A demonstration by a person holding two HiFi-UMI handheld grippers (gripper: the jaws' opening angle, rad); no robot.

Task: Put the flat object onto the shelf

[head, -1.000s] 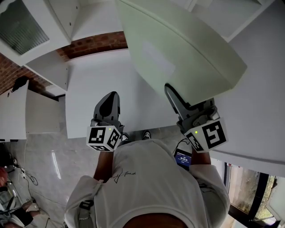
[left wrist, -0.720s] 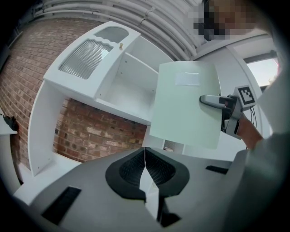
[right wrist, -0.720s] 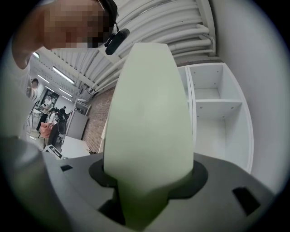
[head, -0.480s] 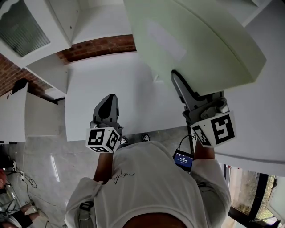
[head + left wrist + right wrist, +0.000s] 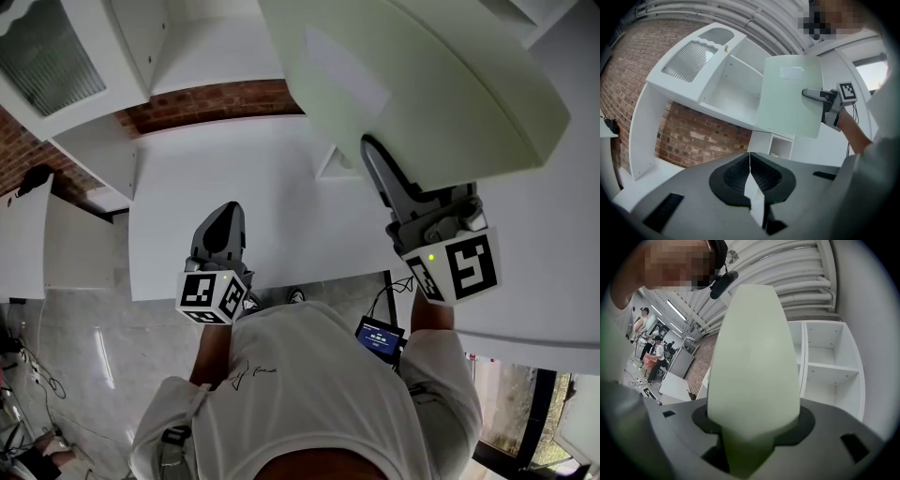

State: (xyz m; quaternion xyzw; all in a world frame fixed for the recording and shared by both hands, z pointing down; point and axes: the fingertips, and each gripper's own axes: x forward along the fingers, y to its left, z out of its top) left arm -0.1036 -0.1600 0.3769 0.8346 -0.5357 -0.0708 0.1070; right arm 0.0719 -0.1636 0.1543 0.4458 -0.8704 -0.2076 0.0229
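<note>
- Red brick wall (image 5: pixel 216 101) beyond the white tabletop (image 5: pixel 234 202).
- Grey glossy floor (image 5: pixel 75 347) below.
- Small lit-screen device (image 5: pixel 378 336) with a cable attached.
- People (image 5: pixel 655 352) standing far off.

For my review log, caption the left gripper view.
Left tool shut, empty; right tool holds pale green board near shelves.

The board (image 5: pixel 412 84) is a thin, pale green sheet with rounded corners and a paler rectangular label on one face. It is up in the air, tilted, with one edge clamped between the jaws of the right gripper (image 5: pixel 372 155). The shelf (image 5: pixel 726 91) is white with open compartments and stands behind the board.
</note>
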